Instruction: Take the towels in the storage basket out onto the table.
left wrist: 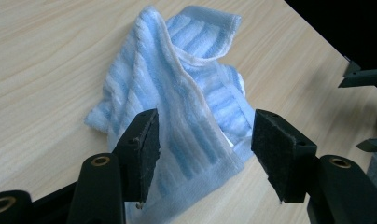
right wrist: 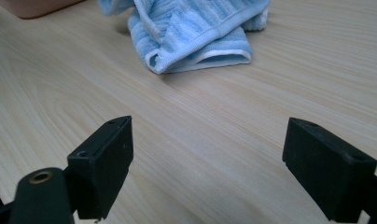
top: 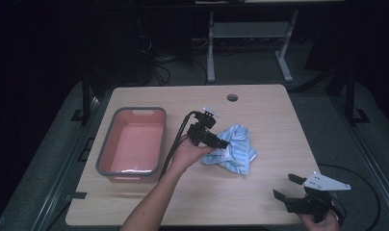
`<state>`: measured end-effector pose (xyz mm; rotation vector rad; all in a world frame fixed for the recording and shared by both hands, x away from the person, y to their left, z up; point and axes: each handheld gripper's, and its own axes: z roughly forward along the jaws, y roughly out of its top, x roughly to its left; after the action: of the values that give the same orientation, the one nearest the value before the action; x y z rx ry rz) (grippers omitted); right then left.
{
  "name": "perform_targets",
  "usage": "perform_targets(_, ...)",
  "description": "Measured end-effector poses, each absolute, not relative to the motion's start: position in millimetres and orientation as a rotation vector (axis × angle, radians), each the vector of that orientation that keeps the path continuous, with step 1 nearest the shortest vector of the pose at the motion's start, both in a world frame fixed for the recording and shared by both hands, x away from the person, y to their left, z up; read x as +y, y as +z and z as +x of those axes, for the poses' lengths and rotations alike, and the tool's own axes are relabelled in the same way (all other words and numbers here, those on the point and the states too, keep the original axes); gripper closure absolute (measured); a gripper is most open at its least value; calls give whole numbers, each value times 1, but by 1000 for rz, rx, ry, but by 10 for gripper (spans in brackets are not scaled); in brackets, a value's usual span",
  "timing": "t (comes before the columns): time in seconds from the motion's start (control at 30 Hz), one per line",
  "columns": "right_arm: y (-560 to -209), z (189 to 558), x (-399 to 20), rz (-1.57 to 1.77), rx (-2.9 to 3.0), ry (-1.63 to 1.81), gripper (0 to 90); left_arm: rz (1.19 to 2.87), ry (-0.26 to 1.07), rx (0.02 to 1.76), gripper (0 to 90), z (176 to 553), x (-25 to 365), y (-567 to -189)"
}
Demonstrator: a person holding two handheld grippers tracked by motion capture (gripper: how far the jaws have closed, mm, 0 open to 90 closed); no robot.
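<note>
The pink tub (top: 131,142) on the table (top: 274,115) sits beside the towel (top: 235,147). The left gripper (top: 220,143) hangs over the towel with fingers spread, not pinching it. The right gripper (top: 285,186) has its fingers wide apart.

The towel's (left wrist: 177,107) near edge lies hidden behind the left gripper's (left wrist: 205,154) left jaw. Beyond the right gripper's (right wrist: 205,158) jaws, the towel's top is cut off, and the basin (right wrist: 35,7) shows as a cropped corner.
</note>
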<state>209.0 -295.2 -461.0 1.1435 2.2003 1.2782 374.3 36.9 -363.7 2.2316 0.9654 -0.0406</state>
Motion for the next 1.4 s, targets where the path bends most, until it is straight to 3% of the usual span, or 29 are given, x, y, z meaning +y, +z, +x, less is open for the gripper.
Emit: perform_targets(1.4,-462,212,-293,1162,2196,1269,152,2201,-3,874,366,323,85,-368)
